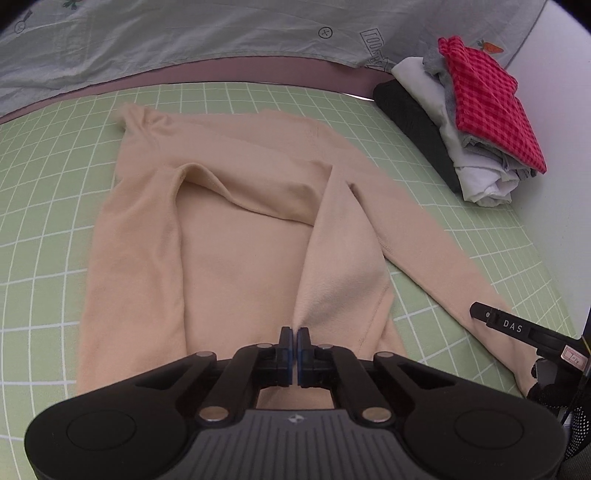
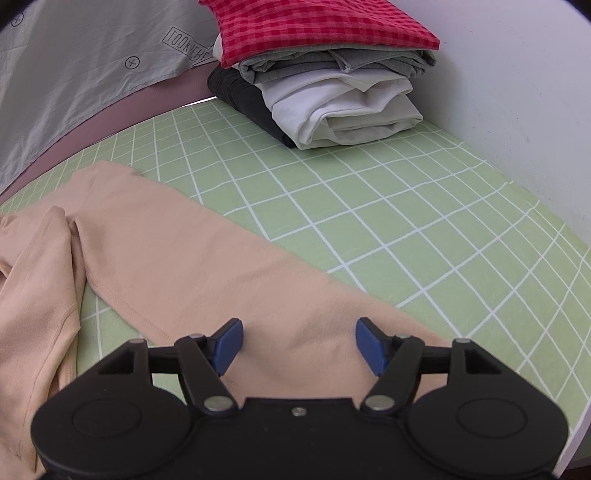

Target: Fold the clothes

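Peach fleece top lies spread on the green grid mat, its neck toward the mat's far edge, one sleeve folded down along the body and the other stretching toward the near right corner. The left gripper has its jaws pressed together, pinching a raised fold of the top near the hem. The right gripper hovers over the outstretched sleeve with its jaws apart; the blue pads straddle the cloth without pressing it. At the mat's far right corner, against the white wall, sits a stack of folded clothes topped by a red checked piece. Beyond the far edge hangs a pale printed sheet.
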`<state>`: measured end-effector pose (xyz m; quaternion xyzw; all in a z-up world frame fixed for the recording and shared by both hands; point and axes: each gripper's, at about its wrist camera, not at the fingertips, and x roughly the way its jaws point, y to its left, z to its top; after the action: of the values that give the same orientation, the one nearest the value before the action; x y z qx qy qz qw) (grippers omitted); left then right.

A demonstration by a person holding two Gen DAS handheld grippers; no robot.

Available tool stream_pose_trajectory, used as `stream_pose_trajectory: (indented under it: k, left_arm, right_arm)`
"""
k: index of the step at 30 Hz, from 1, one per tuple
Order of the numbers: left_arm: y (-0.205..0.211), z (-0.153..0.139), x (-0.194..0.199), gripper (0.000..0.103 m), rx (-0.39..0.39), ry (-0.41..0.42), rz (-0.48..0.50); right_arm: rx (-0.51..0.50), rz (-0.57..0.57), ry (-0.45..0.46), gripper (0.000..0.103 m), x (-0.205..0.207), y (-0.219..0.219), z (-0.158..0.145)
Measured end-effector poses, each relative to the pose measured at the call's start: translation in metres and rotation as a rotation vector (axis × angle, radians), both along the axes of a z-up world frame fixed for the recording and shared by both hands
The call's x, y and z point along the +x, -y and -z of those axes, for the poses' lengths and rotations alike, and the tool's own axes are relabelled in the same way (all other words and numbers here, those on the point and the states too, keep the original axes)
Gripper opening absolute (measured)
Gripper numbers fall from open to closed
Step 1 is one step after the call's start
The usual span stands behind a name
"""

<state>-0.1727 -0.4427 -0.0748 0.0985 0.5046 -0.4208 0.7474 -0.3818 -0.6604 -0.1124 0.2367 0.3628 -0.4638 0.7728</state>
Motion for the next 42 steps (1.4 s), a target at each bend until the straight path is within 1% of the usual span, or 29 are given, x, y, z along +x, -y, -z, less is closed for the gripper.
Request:
stream_pose_trajectory:
  k: [3,7,10,14,19,21,23,26,30,32,34,37,38,40,41,42]
  left_arm:
    - [-0.034,-0.001,-0.001,0.002,-0.05,-0.078,-0.117]
    - [-0.079,-0.006,-0.01,0.002,-0.097,-0.129,-0.247]
    - [-0.111,-0.011,-0.008,0.002,-0.143,-0.181,-0.348]
    - [-0.147,-0.009,-0.004,0.002,-0.194,-0.239,-0.468]
    - [-0.181,0.0,0.0,0.002,-0.194,-0.272,-0.595]
    - [-0.194,0.007,0.003,0.002,-0.2,-0.31,-0.644]
    - [-0.2,0.014,0.007,0.002,-0.197,-0.345,-0.672]
    - [-0.204,0.017,0.01,0.003,-0.186,-0.364,-0.664]
    - [-0.201,0.021,0.011,0.005,-0.149,-0.345,-0.612]
    - [-0.197,0.023,0.011,0.016,-0.138,-0.349,-0.576]
    - [-0.194,0.023,0.01,0.018,-0.136,-0.349,-0.548]
    - [-0.185,0.026,0.01,0.021,-0.108,-0.364,-0.486]
    - [-0.182,0.028,0.01,0.021,-0.098,-0.371,-0.462]
    - [-0.176,0.029,0.007,0.015,-0.104,-0.386,-0.416]
    - [-0.174,0.028,0.005,0.002,-0.113,-0.393,-0.393]
    - [-0.173,0.027,0.004,0.002,-0.135,-0.413,-0.373]
  right_arm:
    - [0.001,-0.024,-0.006,0.069,-0.003,-0.005,0.0]
    - [0.004,-0.049,-0.012,0.069,-0.008,-0.012,0.0]
    - [0.005,-0.058,-0.016,0.069,-0.01,-0.017,-0.001]
    - [0.008,-0.056,-0.016,0.069,-0.013,-0.021,-0.001]
    - [0.015,-0.057,-0.026,0.069,-0.012,-0.026,-0.001]
    - [0.016,-0.068,-0.038,0.069,-0.01,-0.031,-0.001]
    - [0.015,-0.08,-0.051,0.069,-0.008,-0.035,-0.001]
    - [0.017,-0.091,-0.056,0.069,-0.006,-0.041,-0.001]
    - [0.019,-0.09,-0.054,0.069,-0.003,-0.048,-0.003]
    - [0.015,-0.085,-0.052,0.069,0.0,-0.051,-0.004]
    - [0.009,-0.078,-0.031,0.069,0.003,-0.054,-0.009]
    - [-0.002,-0.075,0.008,0.069,0.01,-0.058,-0.019]
    - [-0.005,-0.08,0.014,0.069,0.014,-0.06,-0.021]
    - [-0.007,-0.092,0.025,0.069,0.022,-0.063,-0.025]
    - [-0.005,-0.097,0.028,0.069,0.026,-0.065,-0.026]
    - [-0.004,-0.101,0.029,0.069,0.029,-0.068,-0.026]
